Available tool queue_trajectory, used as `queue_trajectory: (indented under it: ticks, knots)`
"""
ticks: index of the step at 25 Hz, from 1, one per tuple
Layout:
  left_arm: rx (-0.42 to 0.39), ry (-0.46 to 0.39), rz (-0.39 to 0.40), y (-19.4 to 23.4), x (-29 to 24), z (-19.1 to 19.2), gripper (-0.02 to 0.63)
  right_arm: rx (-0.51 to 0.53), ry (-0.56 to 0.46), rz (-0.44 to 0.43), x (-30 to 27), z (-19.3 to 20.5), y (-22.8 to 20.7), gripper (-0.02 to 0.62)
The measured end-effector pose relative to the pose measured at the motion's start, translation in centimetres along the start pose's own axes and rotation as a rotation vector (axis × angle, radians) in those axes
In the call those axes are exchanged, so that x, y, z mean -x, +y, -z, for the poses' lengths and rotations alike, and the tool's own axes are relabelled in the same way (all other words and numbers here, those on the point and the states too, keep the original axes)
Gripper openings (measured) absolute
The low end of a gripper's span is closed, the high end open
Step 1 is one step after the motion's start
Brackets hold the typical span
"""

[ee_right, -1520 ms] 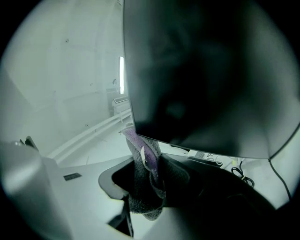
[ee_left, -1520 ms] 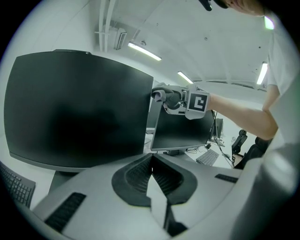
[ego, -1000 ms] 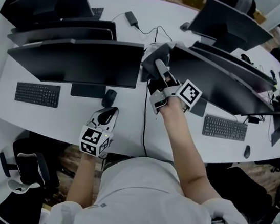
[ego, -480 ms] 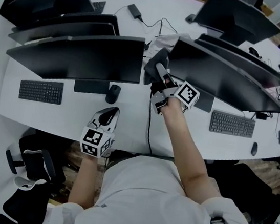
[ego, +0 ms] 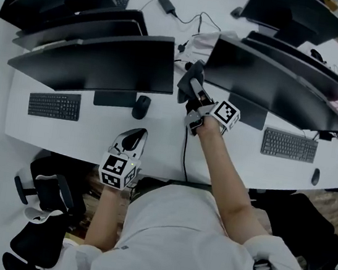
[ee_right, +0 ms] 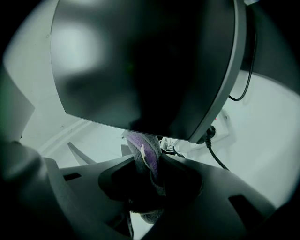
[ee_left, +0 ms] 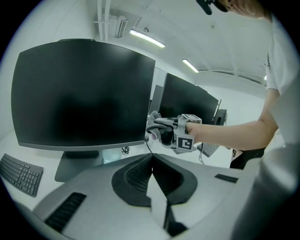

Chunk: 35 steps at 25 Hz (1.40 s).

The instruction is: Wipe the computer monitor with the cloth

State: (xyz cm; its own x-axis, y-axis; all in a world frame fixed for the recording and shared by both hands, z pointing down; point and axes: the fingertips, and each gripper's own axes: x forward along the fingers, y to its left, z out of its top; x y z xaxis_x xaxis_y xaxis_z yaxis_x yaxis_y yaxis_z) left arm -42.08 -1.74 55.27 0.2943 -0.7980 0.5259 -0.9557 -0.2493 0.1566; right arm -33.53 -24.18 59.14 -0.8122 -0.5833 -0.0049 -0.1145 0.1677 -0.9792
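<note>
Two dark monitors stand side by side on the white desk: the left monitor (ego: 97,65) (ee_left: 79,93) and the right monitor (ego: 277,78). My right gripper (ego: 192,84) (ee_left: 157,127) reaches into the gap between them, shut on a grey-purple cloth (ego: 188,78) (ee_right: 144,157). In the right gripper view a black screen (ee_right: 140,61) fills the upper part, and the cloth's tip sits right under its lower edge. My left gripper (ego: 132,140) (ee_left: 151,159) hangs low over the desk's front edge, shut with nothing in it.
A keyboard (ego: 55,104) and a mouse (ego: 140,107) lie under the left monitor. Another keyboard (ego: 289,145) lies under the right one. A black cable (ego: 184,158) runs to the desk's front edge. More monitors stand behind. An office chair (ego: 40,207) is at lower left.
The head view has drifted, so the desk sits slightly lower in frame. My right gripper keeps the cloth at the gap between the monitors. The left gripper has barely moved.
</note>
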Motion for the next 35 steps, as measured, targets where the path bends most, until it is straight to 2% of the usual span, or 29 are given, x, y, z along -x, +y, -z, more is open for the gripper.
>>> queue_trajectory:
  ticks: [14,20,29,35]
  knots:
    - [0.003,0.058,-0.023,-0.4,1.0,2.2,0.003,-0.083,0.026,0.096,0.4,1.9,-7.0,0.141]
    - [0.0,0.075,-0.033,-0.6,1.2,2.9,0.003,-0.088,0.046,0.126,0.3,2.4,-9.2,0.141]
    - [-0.002,0.093,-0.042,-0.7,1.5,3.4,0.003,-0.104,0.063,0.147,0.4,3.1,-11.2,0.141]
    - [-0.011,0.096,-0.037,-1.2,1.4,3.3,0.003,-0.076,0.042,0.128,0.9,1.8,-10.2,0.141]
